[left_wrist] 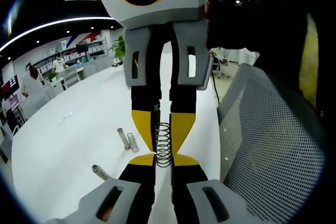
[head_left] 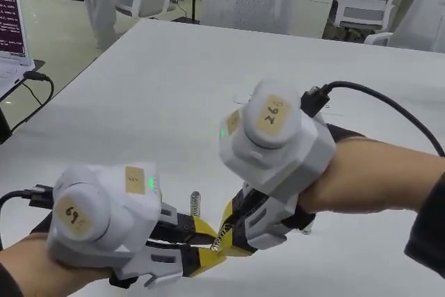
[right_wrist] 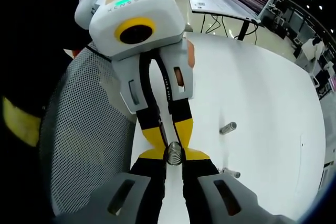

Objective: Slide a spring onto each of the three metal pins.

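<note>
Two grippers meet tip to tip low over the white table [head_left: 174, 88], near its near edge, and both are clamped on one spring [left_wrist: 164, 140]. The left gripper [left_wrist: 163, 160] pinches the spring's left end and the right gripper [right_wrist: 175, 156] pinches its right end, so the coil spans the small gap between the yellow tips. Gripping it at both ends probably keeps the springy coil straight and stops it from buckling or flicking away while it is lined up. Whether a pin already runs inside it cannot be told; the right gripper view looks down the coil end-on, and its centre is too dark to judge. Just beyond the tips, on the far side, one bare metal pin [left_wrist: 123, 138] stands upright on the table, with a loose spring [left_wrist: 133, 142] touching or just beside it. A little further left lies a third coil [left_wrist: 100, 172], which may be a spring alone or a spring already on a pin. Counted, that makes three springs and one pin seen for certain. The other two pins cannot be placed, so the task looks to be at an early or middle stage.
</note>
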A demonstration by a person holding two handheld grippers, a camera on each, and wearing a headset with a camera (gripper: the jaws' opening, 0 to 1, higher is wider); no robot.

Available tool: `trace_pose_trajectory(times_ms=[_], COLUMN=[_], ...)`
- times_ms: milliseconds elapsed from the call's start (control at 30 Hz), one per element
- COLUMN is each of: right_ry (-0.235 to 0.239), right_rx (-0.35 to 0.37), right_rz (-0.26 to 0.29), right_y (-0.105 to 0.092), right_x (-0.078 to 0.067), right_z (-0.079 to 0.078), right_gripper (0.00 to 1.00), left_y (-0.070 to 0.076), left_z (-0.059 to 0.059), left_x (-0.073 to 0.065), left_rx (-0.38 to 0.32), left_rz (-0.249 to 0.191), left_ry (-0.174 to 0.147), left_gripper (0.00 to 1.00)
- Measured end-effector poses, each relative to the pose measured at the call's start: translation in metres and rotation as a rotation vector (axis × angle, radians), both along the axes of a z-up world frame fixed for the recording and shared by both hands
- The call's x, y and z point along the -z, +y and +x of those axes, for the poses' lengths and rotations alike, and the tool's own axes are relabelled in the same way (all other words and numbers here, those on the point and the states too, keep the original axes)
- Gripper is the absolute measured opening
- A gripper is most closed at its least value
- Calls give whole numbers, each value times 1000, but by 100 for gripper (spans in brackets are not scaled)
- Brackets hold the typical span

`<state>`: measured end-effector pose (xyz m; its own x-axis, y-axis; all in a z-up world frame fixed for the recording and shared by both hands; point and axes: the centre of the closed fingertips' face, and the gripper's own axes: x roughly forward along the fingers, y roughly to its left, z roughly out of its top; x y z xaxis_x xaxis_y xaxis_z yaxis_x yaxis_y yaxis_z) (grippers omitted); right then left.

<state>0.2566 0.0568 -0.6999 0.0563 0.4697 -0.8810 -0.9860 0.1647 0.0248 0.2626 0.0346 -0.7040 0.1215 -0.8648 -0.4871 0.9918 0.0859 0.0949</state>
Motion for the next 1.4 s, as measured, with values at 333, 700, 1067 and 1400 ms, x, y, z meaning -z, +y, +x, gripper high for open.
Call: trace_pose_trajectory(times_ms=[333, 700, 1067, 1400], right_ry=[2, -4, -13, -21], right_rx=[1, 30, 43, 49], right_rz=[-21, -22, -20, -23], right_y=[-5, -14, -19, -22], right_x=[-1, -6, -10, -11], right_z=[1, 5, 8, 10], right_gripper=[8, 8, 8, 8], left_y=[0, 2, 3, 8], left_z=[0, -2, -2, 4], left_x=[1, 1, 0, 3], left_rx=[-11, -29, -59, -94], left_rz=[-9, -29, -48, -51], left_ry=[21, 64, 106, 105], left_gripper=[9, 27, 44, 58])
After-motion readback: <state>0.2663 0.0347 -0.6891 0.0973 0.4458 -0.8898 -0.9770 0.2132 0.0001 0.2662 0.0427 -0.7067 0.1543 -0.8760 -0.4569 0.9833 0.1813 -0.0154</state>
